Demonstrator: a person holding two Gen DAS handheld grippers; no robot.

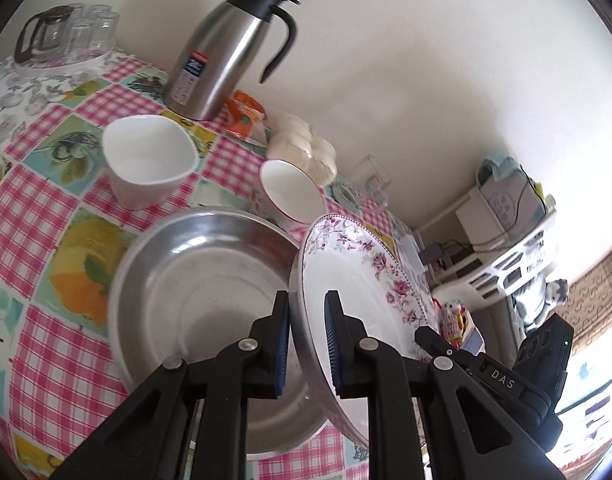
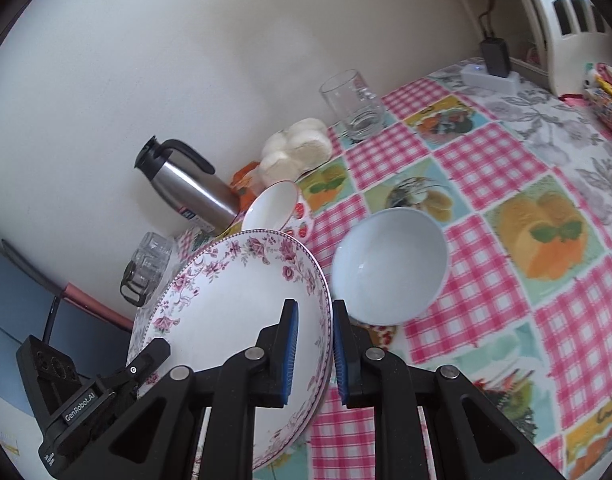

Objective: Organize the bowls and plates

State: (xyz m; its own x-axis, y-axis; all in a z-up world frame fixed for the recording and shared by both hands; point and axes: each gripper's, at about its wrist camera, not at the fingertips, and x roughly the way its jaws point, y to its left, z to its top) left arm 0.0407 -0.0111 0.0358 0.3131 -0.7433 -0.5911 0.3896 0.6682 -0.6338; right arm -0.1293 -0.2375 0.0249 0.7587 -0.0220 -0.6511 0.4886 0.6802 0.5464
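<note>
Left gripper (image 1: 306, 344): jaws nearly closed, blue pads clamped on the rim of the floral plate (image 1: 358, 280) at its 6 o'clock edge; plate tilted, held off the table.
Right gripper (image 2: 313, 350): jaws nearly closed, clamped on the opposite rim of the same floral plate (image 2: 234, 292); the left gripper's body shows at 8 o'clock.
Steel basin (image 1: 210, 280): on the checked tablecloth (image 1: 46, 208), just left of the plate.
White cup (image 1: 148, 160): at 11 o'clock from the basin.
Red-rimmed bowl (image 1: 294, 190): at 12 o'clock of the plate.
White bowl (image 2: 390, 260): at 2 o'clock of the right gripper.
Steel jug (image 1: 230, 48): by the wall.
</note>
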